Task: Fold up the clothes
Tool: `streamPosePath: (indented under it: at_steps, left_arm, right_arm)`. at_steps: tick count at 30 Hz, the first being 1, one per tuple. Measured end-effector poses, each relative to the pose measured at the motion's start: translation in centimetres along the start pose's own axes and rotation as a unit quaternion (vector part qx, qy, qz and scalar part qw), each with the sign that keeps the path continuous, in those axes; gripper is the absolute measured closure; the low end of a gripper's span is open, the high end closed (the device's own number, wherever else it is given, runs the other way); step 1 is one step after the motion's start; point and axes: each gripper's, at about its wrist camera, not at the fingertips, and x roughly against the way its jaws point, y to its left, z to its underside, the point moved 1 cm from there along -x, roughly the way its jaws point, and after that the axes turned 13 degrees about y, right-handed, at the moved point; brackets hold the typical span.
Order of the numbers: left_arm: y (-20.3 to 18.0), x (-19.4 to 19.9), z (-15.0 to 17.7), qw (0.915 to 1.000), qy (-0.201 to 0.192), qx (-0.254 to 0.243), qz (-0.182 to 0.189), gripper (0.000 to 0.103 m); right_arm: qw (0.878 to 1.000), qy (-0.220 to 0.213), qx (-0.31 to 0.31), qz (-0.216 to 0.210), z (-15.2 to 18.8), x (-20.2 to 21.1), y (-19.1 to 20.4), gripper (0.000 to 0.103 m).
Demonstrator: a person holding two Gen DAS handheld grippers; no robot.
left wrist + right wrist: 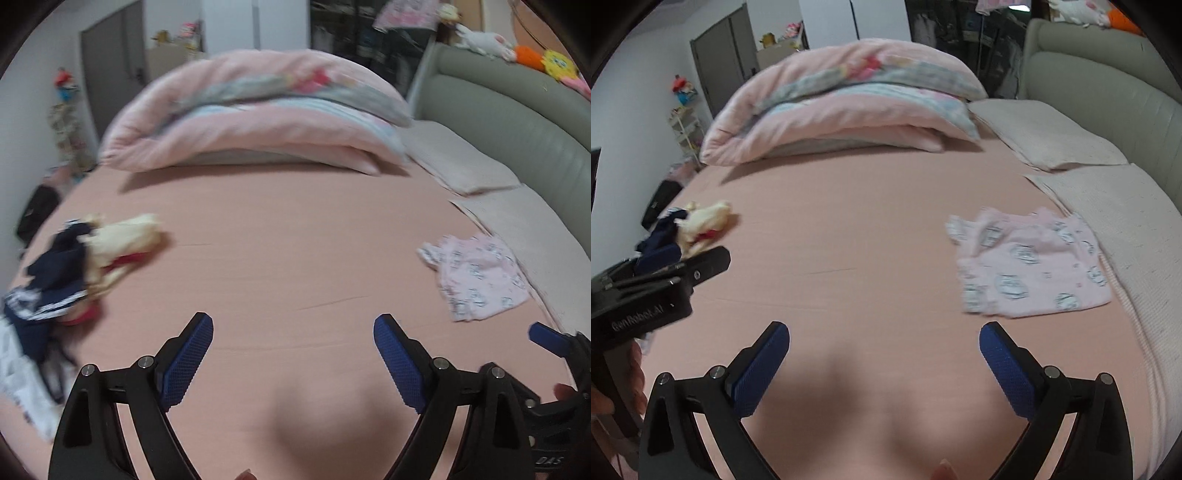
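Both the left gripper (293, 354) and right gripper (884, 363) hang spread wide and empty above bare pink bedsheet (871, 229). A folded pink printed garment (1030, 262) lies ahead-right, seemingly set aside finished; an unfolded clothes heap (70, 273) waits ahead-left.

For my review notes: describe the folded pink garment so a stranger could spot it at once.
Start at the big pink bed with the rolled quilt at its far end. Look to the right side, beside the cream blanket by the headboard: the pink garment lies there flat and alone. Its grey printed motifs and tidy fold set it apart from the jumbled navy and cream clothes pile on the left.
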Motion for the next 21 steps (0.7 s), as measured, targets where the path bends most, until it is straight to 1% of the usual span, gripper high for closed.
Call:
streamPosePath:
  at_steps: [1, 3, 5, 7, 9, 12, 14, 16, 18, 21]
  left_arm:
    - [1.4, 1.0, 0.4, 0.9999, -0.001, 0.016, -0.003, 0.014]
    - [3.5, 3.0, 1.5, 0.9987, -0.011, 0.049, 0.009, 0.014]
    - [4.7, 4.8, 2.6, 0.9977, -0.027, 0.06, 0.014, 0.014]
    - [5.7, 6.3, 3.6, 0.9971, -0.039, 0.064, 0.013, 0.014]
    - [6.7, 7.9, 4.9, 0.9971, -0.044, 0.061, 0.007, 0.014]
    - [7.7, 10.3, 6.9, 0.9972, -0.051, 0.054, -0.006, 0.014]
    - [7.7, 11.8, 8.8, 0.9973, -0.059, 0.041, -0.018, 0.014]
    - [7.7, 13.1, 11.0, 0.9969, -0.066, 0.038, -0.02, 0.014]
    - [7.6, 13.8, 13.2, 0.9971, -0.06, 0.045, -0.012, 0.014]
    - [7.6, 14.2, 16.1, 0.9975, -0.044, 0.054, -0.012, 0.014]
  right_arm:
    - [1.0, -0.005, 0.007, 0.0, 0.3, 0.7, 1.3, 0.0]
    - [1.0, -0.017, 0.02, 0.003, 1.3, 2.4, 3.8, 0.0]
    - [0.999, -0.029, 0.032, 0.007, 2.3, 4.1, 6.3, 0.0]
    - [0.999, -0.031, 0.034, -0.005, 3.3, 5.9, 7.9, 0.0]
    - [0.999, -0.038, 0.025, -0.017, 4.5, 8.1, 9.0, 0.0]
    - [0.998, -0.05, 0.015, -0.021, 6.4, 11.0, 10.1, 0.0]
    - [0.998, -0.056, 0.015, -0.012, 7.8, 12.5, 10.5, 0.0]
    - [0.998, -0.056, 0.015, 0.003, 9.9, 13.7, 10.9, 0.0]
    - [0.999, -0.046, 0.014, 0.017, 11.7, 14.2, 10.9, 0.0]
    - [0.999, -0.037, 0.019, 0.033, 14.3, 14.7, 11.3, 0.0]
